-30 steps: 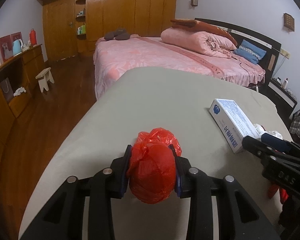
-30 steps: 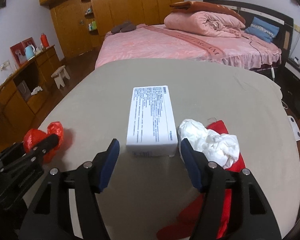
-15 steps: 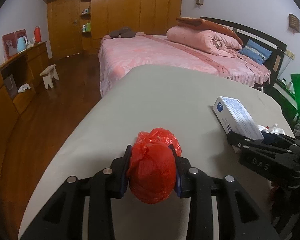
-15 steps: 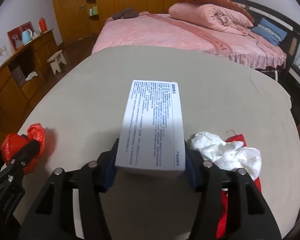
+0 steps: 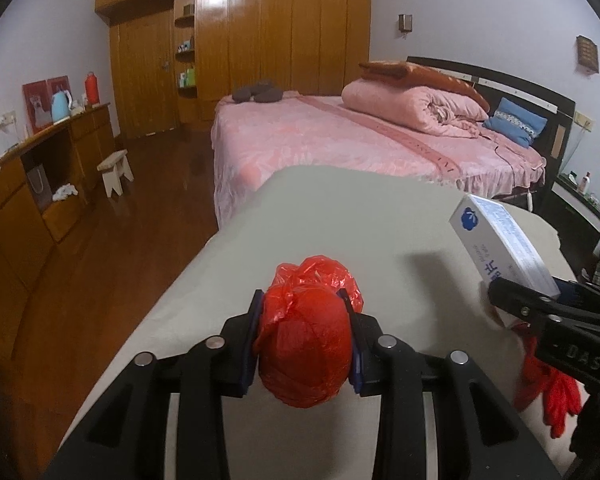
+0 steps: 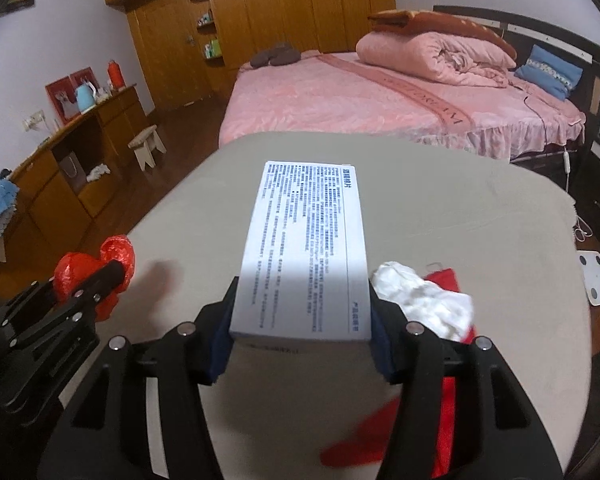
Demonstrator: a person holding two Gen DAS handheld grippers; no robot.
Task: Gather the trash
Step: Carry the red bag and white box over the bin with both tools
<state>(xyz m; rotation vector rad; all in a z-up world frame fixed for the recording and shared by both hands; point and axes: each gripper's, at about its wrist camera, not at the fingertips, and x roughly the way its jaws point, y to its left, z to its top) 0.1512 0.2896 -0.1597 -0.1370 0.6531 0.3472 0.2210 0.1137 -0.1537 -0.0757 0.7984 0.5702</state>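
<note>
My left gripper (image 5: 305,334) is shut on a crumpled red plastic bag (image 5: 306,344) and holds it above the grey table (image 5: 340,220). It also shows in the right wrist view (image 6: 96,280). My right gripper (image 6: 302,332) is shut on a white box with blue print (image 6: 306,248), lifted off the table and tilted up. The box shows at the right of the left wrist view (image 5: 500,248). A crumpled white tissue (image 6: 424,304) lies on a red bag (image 6: 444,420) on the table, just right of my right gripper.
A pink bed (image 5: 360,140) with a rolled quilt stands beyond the table. A wooden sideboard (image 5: 28,184) and a small stool (image 5: 114,172) are at the left. A white scale (image 6: 598,276) lies on the floor at the right.
My right gripper moved onto the box, shut on it and lifted it off the table. My left gripper kept its hold on the red bag and rose a little.
</note>
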